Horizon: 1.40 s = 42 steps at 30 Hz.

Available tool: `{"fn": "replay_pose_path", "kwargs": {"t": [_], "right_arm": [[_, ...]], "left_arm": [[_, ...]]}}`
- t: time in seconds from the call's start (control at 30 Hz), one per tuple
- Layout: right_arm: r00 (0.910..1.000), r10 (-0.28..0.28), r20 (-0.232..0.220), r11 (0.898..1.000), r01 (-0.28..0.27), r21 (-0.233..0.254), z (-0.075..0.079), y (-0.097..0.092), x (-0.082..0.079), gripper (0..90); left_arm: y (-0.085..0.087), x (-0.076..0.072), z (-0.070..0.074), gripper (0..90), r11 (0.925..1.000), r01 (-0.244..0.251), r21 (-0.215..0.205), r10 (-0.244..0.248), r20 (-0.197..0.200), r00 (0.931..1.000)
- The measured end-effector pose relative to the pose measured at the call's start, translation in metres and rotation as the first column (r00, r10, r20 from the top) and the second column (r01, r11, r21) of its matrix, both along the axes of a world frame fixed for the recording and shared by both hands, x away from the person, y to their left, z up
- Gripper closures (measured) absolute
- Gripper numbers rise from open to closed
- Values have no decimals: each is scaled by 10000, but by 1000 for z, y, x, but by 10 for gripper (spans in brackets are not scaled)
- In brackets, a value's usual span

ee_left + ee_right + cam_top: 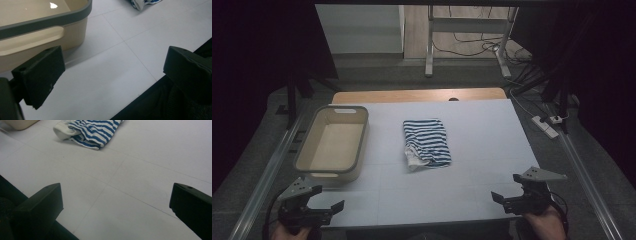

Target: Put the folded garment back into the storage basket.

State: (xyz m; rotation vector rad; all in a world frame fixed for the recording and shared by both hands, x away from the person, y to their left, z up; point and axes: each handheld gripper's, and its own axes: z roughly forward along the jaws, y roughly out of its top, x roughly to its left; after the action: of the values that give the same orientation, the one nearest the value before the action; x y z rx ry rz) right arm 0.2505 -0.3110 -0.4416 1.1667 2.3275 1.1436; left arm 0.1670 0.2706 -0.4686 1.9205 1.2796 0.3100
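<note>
A folded blue-and-white striped cloth (427, 142) lies in the middle of the white table (472, 165); its near end shows in the right gripper view (92, 131) and a corner in the left gripper view (142, 3). A beige basket with a grey rim (333, 144) stands empty at the left (45, 23). At the table's near left corner my left gripper (326, 200) is open with nothing between its jaws (113, 72), just in front of the basket. My right gripper (506, 192) stands open at the near right corner, empty (116, 202).
A wooden strip (419, 95) borders the table's far edge. Beyond it are a metal stand (430, 45) and cables on the floor. A power strip (544, 125) lies off the table's right side. Metal rails run along both sides.
</note>
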Motion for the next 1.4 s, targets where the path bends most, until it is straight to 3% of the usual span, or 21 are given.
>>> {"fn": "replay_pose_path", "kwargs": {"t": [0.2,0.7,0.93,1.1,1.23,1.4], "right_arm": [[9992,365,-133,9992,-367,-179,-1,3,1,0],[9975,610,-349,9981,-605,144,-1,1,3,0],[9970,657,-409,9978,-658,-21,-1,3,3,0],[9969,738,-265,9971,-743,-190,-1,5,2,8],[9968,731,-307,9971,-737,-166,-1,4,2,8],[9973,708,-211,9974,-711,-103,-1,4,1,9]], "left_arm": [[0,1,-1,31,9999,93,-45,-94,-139,9999],[2,2,-1,23,9997,57,-258,-63,-246,9997],[2,1,0,16,9997,-1,-256,-4,-191,9998],[-3,2,6,3,9994,218,-251,-218,28,9998],[-6,2,8,0,9996,283,-42,-282,119,9995],[-8,3,9,0,9991,397,-145,-394,222,9990]]}}
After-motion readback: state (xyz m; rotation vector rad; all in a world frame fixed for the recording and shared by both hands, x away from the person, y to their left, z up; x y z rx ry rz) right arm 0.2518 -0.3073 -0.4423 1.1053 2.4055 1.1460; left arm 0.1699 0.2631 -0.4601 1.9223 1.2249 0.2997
